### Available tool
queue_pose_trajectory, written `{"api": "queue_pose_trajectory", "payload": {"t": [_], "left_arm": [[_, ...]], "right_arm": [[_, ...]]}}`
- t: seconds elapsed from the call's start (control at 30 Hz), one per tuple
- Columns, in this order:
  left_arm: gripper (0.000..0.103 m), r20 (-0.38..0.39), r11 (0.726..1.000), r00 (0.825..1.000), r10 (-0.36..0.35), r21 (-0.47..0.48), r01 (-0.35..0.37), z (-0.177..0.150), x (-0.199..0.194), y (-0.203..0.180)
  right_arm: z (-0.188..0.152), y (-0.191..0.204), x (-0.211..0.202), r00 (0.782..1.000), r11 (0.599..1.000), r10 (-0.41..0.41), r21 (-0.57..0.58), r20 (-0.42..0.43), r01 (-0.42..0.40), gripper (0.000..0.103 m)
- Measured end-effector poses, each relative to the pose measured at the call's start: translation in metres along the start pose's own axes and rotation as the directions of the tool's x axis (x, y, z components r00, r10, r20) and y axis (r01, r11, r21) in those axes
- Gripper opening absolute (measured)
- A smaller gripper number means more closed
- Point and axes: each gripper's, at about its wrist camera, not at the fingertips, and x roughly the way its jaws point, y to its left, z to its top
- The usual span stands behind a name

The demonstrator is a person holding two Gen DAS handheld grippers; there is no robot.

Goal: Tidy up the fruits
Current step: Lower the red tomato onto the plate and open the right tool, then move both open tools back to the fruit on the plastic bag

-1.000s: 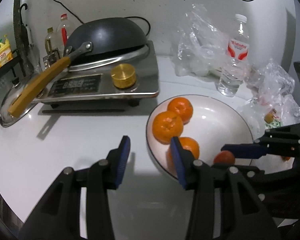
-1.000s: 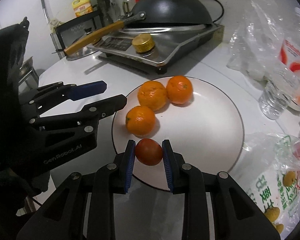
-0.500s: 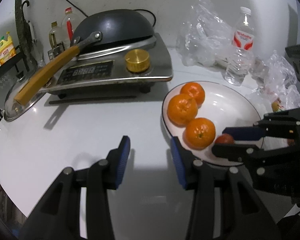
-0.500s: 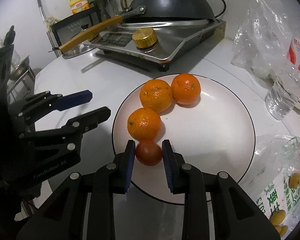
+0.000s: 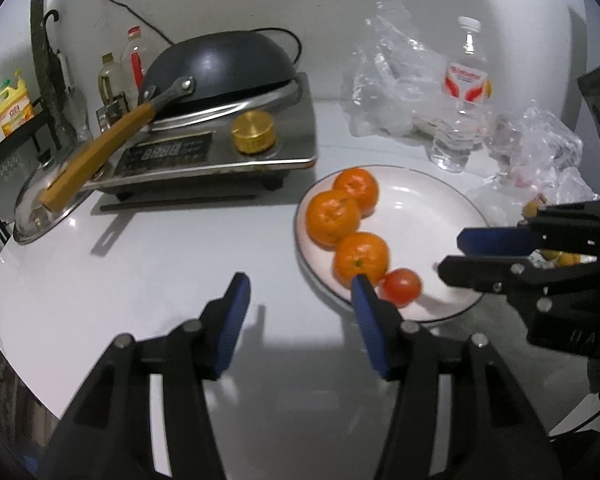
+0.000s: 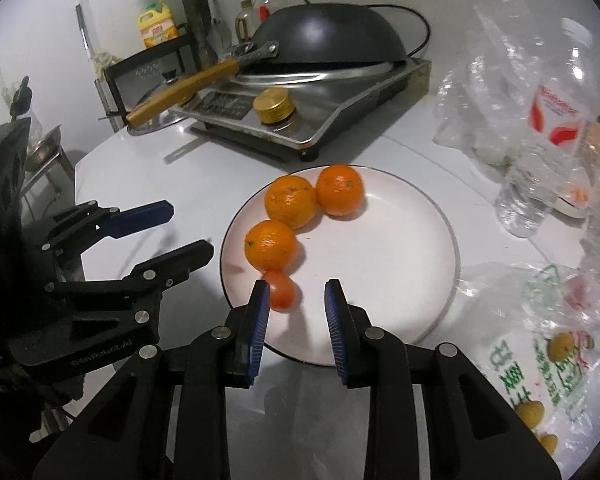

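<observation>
A white plate holds three oranges in a curved row. A small red tomato lies on the plate, touching the nearest orange. My right gripper hovers over the plate's near rim. Its jaws stand a little apart, and the tomato lies free just beyond its left fingertip. My left gripper is over the white table to the left of the plate. Its jaws are opening with nothing between them.
An induction cooker with a black wok and a gold cap stands behind the plate. A water bottle, crumpled plastic bags and a printed bag of small yellow fruits lie to the right.
The right gripper has let go of the tomato and drawn back; the tomato now rests on the plate by the front orange. The left gripper's jaws have spread wider.
</observation>
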Motion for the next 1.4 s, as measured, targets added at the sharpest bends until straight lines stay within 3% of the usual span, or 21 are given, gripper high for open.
{"api": "queue_pose_trajectory", "payload": {"t": [0.57, 1.4], "left_arm": [[0.054, 0.026, 0.991, 0.996, -0.080, 0.110, 0.077, 0.011, -0.020, -0.078], [0.054, -0.045, 0.947, 0.974, -0.220, 0.231, 0.225, 0.020, -0.015, -0.190]], "right_arm": [[-0.039, -0.053, -0.065, 0.995, 0.993, -0.071, 0.104, 0.075, 0.063, 0.030], [-0.103, -0.136, -0.122, 0.981, 0.960, -0.163, 0.245, 0.105, 0.134, 0.030]]}}
